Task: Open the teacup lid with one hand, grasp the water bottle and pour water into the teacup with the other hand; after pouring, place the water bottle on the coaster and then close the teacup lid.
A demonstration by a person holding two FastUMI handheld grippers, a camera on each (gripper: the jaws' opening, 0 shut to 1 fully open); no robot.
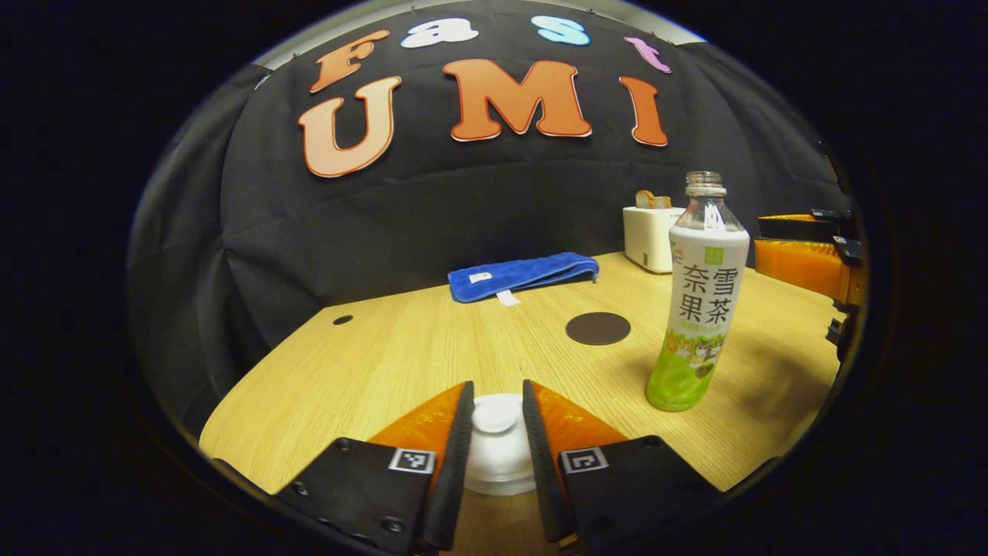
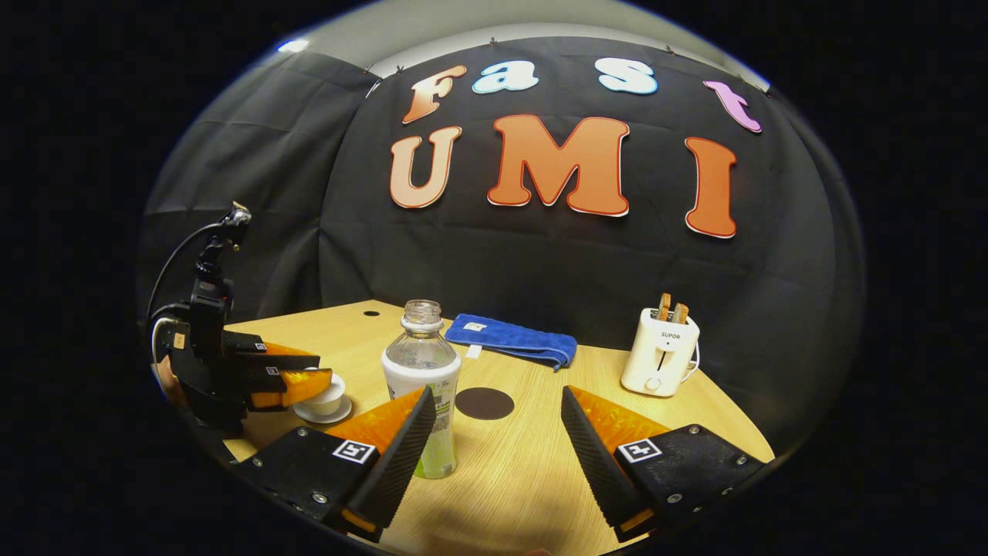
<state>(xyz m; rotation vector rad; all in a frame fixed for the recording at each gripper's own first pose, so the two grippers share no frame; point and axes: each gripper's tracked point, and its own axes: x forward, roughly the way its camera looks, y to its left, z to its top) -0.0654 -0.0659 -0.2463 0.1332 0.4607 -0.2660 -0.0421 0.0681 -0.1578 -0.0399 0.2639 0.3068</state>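
Note:
The white teacup lid (image 1: 495, 432) sits on the teacup (image 2: 326, 401), which stands on a saucer at the table's left. My left gripper (image 1: 496, 388) reaches over it, and its fingers press both sides of the lid's knob (image 1: 495, 413). An uncapped water bottle (image 1: 698, 309) with a white and green label stands upright to the right of the cup. The dark round coaster (image 1: 598, 328) lies flat behind the bottle. In the right gripper view my right gripper (image 2: 496, 395) is open and holds nothing, with the bottle (image 2: 424, 371) just beyond its left finger and the coaster (image 2: 484, 403) ahead.
A folded blue towel (image 2: 509, 340) lies at the back of the wooden table (image 2: 525, 479). A white toaster (image 2: 661, 351) with toast in it stands at the back right. A small hole (image 2: 371, 313) is in the tabletop's far left corner.

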